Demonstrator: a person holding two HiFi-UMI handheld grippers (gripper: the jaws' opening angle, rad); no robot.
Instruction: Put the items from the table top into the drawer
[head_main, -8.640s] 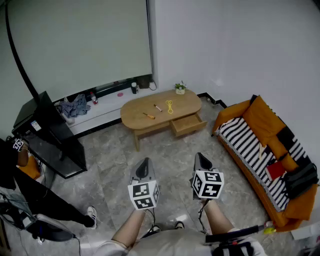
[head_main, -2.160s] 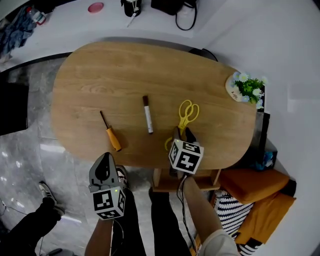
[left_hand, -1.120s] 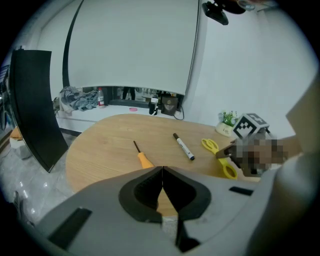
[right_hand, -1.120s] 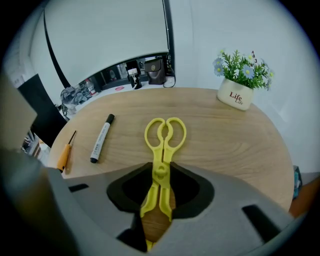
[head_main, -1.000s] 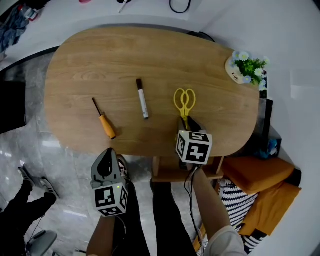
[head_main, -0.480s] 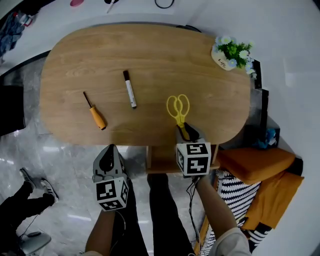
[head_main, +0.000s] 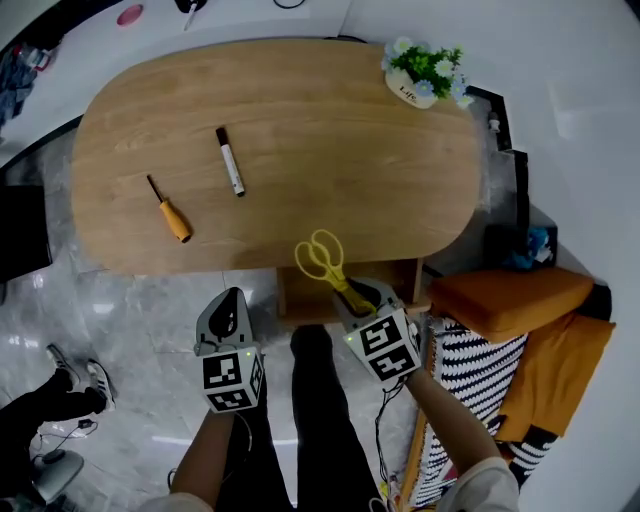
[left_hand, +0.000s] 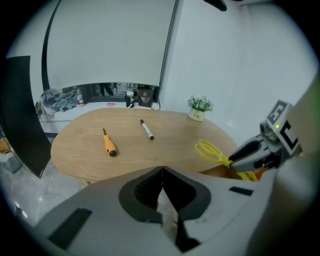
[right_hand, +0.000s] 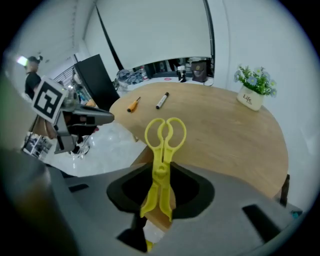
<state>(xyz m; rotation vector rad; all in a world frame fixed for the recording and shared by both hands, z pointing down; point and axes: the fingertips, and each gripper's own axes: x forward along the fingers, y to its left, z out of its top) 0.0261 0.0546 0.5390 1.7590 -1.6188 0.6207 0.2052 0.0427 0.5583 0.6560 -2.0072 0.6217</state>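
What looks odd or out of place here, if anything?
Nothing is spilled or broken. Only the yellow scissors stand out: the fingers of the right gripper pinch them by the blade end, handles outward, near the open drawer. The screwdriver and marker lie loose on the table.

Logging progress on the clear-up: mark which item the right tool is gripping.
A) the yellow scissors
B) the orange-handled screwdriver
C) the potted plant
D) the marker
A: the yellow scissors are clamped between the jaws of the right tool, while the screwdriver and the marker lie on the table.
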